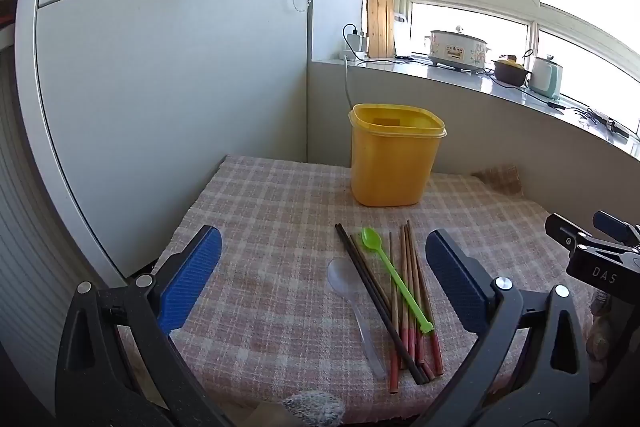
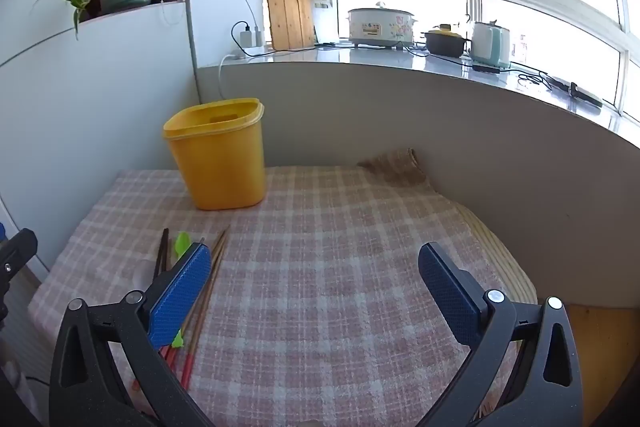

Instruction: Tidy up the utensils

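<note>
Several chopsticks (image 1: 408, 303) lie bundled on the checked cloth (image 1: 260, 227), long axes running from about 5 o'clock near the camera to 11 o'clock toward the yellow container (image 1: 394, 155) in the left wrist view. Their red ends point at the near edge of the cloth, their brown tips at the container. One dark chopstick (image 1: 376, 303) slants across the bundle's left side. A green spoon (image 1: 394, 279) rests on top, bowl toward 11 o'clock, handle end toward 5 o'clock. A clear plastic spoon (image 1: 352, 303) lies just left of the bundle, touching it, bowl at the far end.

The container stands upright and open at 12 o'clock from the utensils, apart from them, near the grey wall.

The left gripper (image 1: 324, 283) hovers with its jaws wide apart, nothing between the blue pads except the utensils lying on the cloth below. The right gripper (image 2: 316, 287) also has its jaws spread wide, over bare cloth.

Only the left view shows the whole bundle and the clear spoon; there the right gripper's tip shows at 3 o'clock. In the right view the left blue pad covers most of the utensils at 9 o'clock, but a raised fold of cloth (image 2: 396, 167) at 12 o'clock and the cloth's right edge show better.
</note>
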Motion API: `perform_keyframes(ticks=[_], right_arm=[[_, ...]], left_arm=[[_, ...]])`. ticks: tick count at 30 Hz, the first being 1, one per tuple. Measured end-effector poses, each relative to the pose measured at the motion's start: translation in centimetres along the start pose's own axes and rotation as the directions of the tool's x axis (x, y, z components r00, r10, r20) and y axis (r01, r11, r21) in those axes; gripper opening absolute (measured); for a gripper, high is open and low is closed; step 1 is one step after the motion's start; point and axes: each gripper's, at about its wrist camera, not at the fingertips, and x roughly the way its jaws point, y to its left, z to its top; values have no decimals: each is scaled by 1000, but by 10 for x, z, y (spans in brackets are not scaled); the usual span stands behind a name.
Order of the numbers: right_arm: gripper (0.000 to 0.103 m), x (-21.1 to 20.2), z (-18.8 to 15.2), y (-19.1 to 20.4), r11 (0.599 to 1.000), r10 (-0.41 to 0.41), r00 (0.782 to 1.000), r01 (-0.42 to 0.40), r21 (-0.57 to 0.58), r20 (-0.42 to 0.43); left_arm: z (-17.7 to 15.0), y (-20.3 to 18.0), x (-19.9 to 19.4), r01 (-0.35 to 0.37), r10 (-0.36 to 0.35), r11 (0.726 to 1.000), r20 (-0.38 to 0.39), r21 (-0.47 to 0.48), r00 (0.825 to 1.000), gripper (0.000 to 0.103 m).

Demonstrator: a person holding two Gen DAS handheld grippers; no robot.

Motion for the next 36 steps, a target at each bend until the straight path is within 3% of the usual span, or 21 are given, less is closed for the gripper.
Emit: perform_keyframes(ticks=[36], right_arm=[[102,8,-3,1,1000,16,1000,-16,17,-25]], left_arm=[[-8,5,13,-24,23,999,-32,-25,999,103]])
